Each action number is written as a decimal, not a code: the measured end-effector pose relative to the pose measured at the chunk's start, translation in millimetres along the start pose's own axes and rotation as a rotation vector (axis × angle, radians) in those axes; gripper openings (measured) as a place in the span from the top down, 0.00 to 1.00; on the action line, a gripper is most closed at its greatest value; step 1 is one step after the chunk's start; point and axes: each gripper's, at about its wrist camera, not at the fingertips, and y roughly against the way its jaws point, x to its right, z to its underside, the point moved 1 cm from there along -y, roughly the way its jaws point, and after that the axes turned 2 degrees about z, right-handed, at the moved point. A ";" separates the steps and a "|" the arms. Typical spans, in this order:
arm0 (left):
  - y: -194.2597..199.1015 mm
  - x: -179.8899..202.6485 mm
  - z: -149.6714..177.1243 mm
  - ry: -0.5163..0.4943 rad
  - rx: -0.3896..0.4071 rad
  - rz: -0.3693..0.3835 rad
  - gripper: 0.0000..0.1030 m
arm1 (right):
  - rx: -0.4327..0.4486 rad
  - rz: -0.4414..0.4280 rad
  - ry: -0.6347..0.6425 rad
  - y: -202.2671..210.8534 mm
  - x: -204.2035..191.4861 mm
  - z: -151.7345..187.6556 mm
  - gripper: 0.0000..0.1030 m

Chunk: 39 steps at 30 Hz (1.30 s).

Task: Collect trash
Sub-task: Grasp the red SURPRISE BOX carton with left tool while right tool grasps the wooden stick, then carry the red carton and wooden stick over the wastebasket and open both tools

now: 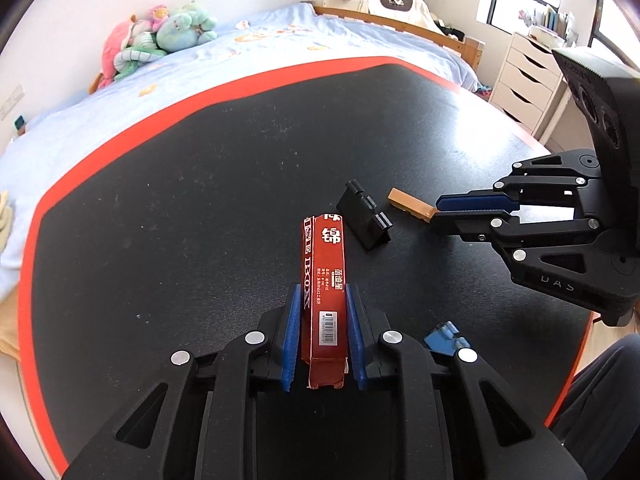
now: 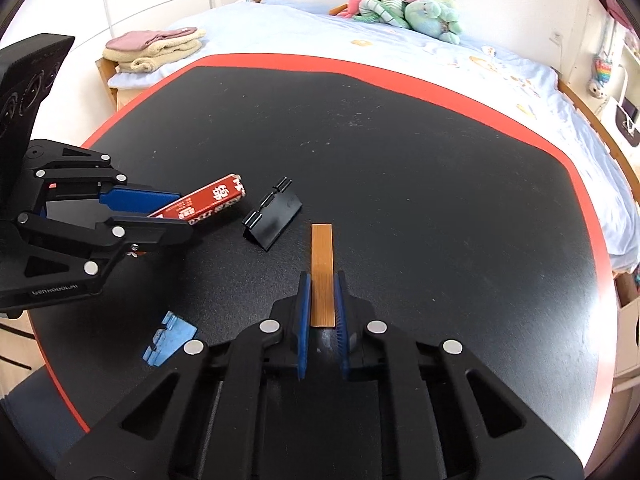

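The black table [image 2: 400,152] has a red border. Nearest the person lies a blue plastic piece [image 2: 168,338]. The left gripper [image 1: 323,300], angled downward, pinches a long red carton [image 1: 324,280] between its blue pads; the carton's far end touches the table. The right gripper [image 2: 323,288], likewise angled down, clamps a flat brown strip [image 2: 322,276] edgewise. Between them stands a black wedge-shaped piece [image 2: 274,216]. Beyond the table is a bed [image 2: 420,56] with stuffed toys [image 2: 404,4] and folded towels [image 2: 156,48].
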 end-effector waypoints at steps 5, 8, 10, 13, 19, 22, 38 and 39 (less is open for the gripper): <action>19.1 5.7 1.2 -0.007 0.030 0.010 0.79 | 0.016 0.014 -0.010 21.7 -2.8 4.4 0.90; 33.2 11.8 5.8 -0.019 0.049 0.025 0.79 | 0.031 0.015 -0.017 41.6 -10.7 10.3 0.90; 43.9 16.9 10.3 -0.028 0.061 0.037 0.79 | 0.041 0.015 -0.026 55.2 -15.2 15.9 0.90; 57.6 24.5 16.7 -0.041 0.076 0.057 0.79 | 0.062 0.016 -0.035 78.7 -23.2 25.7 0.90; 89.0 43.2 32.6 -0.084 0.108 0.104 0.79 | 0.108 0.026 -0.054 127.6 -40.6 49.6 0.89; 100.4 52.1 41.2 -0.099 0.121 0.126 0.79 | 0.130 0.035 -0.060 150.1 -52.2 64.7 0.89; 123.7 97.9 113.2 -0.166 0.109 0.214 0.79 | 0.129 0.036 -0.181 188.5 -97.3 163.2 0.89; 122.0 100.1 118.4 -0.168 0.100 0.216 0.79 | 0.123 0.033 -0.188 188.1 -99.3 168.0 0.89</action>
